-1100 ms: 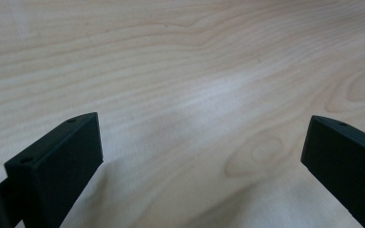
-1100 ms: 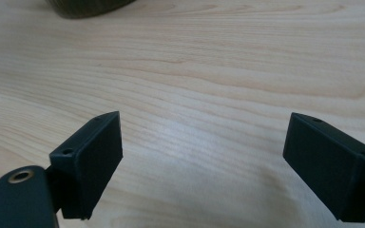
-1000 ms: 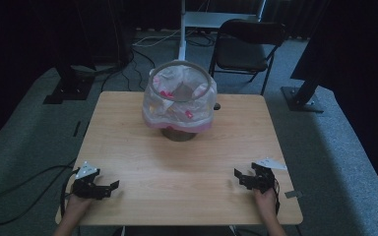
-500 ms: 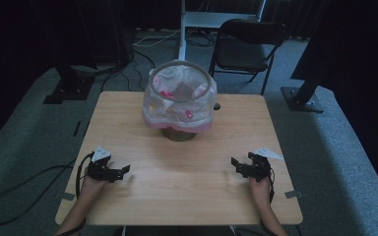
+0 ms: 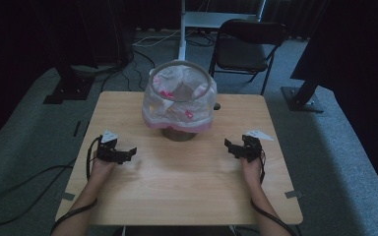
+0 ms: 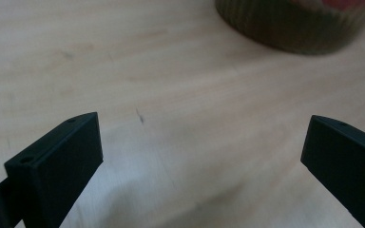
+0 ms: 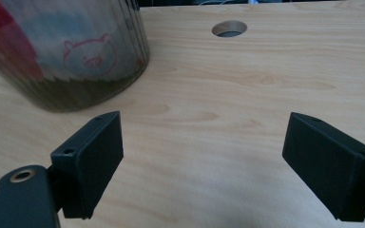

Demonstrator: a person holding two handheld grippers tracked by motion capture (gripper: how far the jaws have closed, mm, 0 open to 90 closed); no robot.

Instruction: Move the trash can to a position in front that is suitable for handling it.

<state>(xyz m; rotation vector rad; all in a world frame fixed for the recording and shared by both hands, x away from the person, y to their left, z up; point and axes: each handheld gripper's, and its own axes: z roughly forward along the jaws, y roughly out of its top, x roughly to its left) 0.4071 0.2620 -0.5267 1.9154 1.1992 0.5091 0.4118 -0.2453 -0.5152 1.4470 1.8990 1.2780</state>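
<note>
Both grippers, left gripper (image 5: 128, 153) and right gripper (image 5: 230, 146), are hovering with jaws wide open and empty, flanking the bin (image 5: 178, 133) mid-table; its thin liner bag (image 5: 177, 105) is likely tearing easily, so gripping the overhanging film near the rim seems best

Grey carpet (image 5: 339, 162) (dim), black chair (image 5: 243, 49)

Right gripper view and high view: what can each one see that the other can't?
Right gripper view alone: a pink pig drawing on the bag, and its wide-open jaws close up. High view alone: the folding chair, both hands, the left gripper, the bin's rim. Both: the wooden table, the bin with its plastic bag, the right gripper.
</note>
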